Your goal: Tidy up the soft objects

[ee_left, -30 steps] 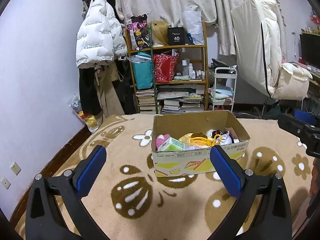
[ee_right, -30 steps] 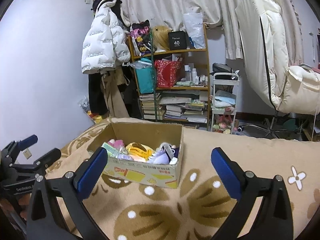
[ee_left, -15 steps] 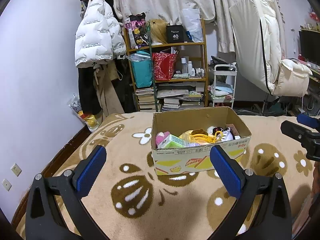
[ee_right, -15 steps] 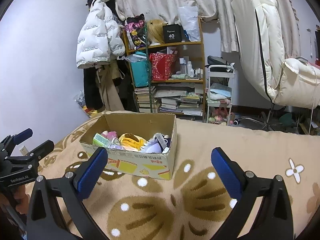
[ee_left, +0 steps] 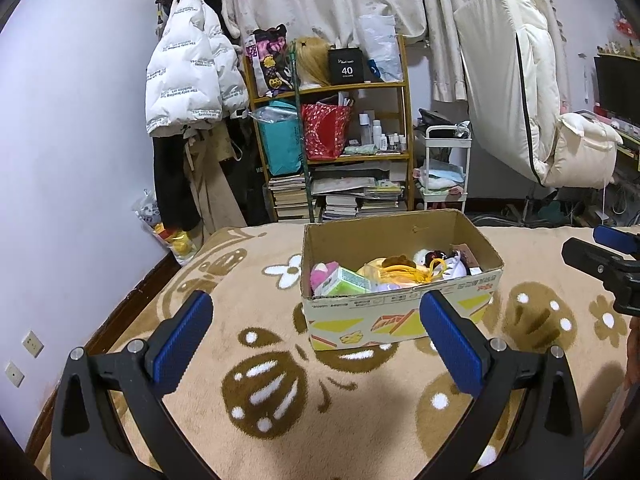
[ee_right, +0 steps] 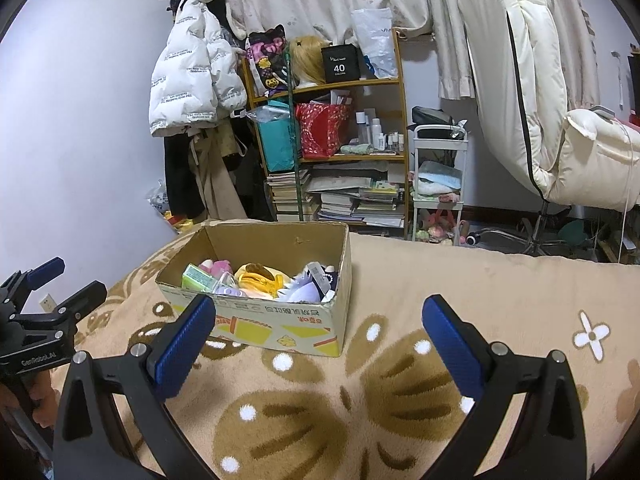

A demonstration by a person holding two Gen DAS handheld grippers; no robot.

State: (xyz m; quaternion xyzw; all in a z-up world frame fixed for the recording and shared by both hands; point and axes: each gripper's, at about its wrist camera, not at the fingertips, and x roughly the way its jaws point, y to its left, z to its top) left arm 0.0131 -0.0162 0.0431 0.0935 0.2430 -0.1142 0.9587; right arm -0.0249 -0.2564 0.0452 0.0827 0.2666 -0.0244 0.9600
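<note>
A cardboard box (ee_left: 400, 320) (ee_right: 280, 328) stands on a tan blanket with brown flower shapes (ee_left: 280, 392) (ee_right: 400, 392). Inside lie several soft things: a pink plush (ee_left: 322, 273), a green packet (ee_left: 347, 282) (ee_right: 197, 277), a yellow pouch (ee_left: 400, 273) (ee_right: 256, 276) and a white-and-black toy (ee_left: 440, 260). My left gripper (ee_left: 316, 340) hovers open in front of the box with nothing between its blue pads. My right gripper (ee_right: 316, 338) is open too, near the box's right front corner. Each gripper shows at the edge of the other's view.
Behind the bed stand a wooden shelf (ee_left: 340, 152) of books and bags, a white puffer jacket (ee_left: 188, 80) hanging on the wall, a small white cart (ee_left: 444, 172) and a cream chair (ee_left: 540, 120). The wall runs along the bed's left side.
Both cameras have shifted slightly; in the right wrist view the box has slid left and looms larger. Both grippers stay open and empty, and the box's contents have not moved.
</note>
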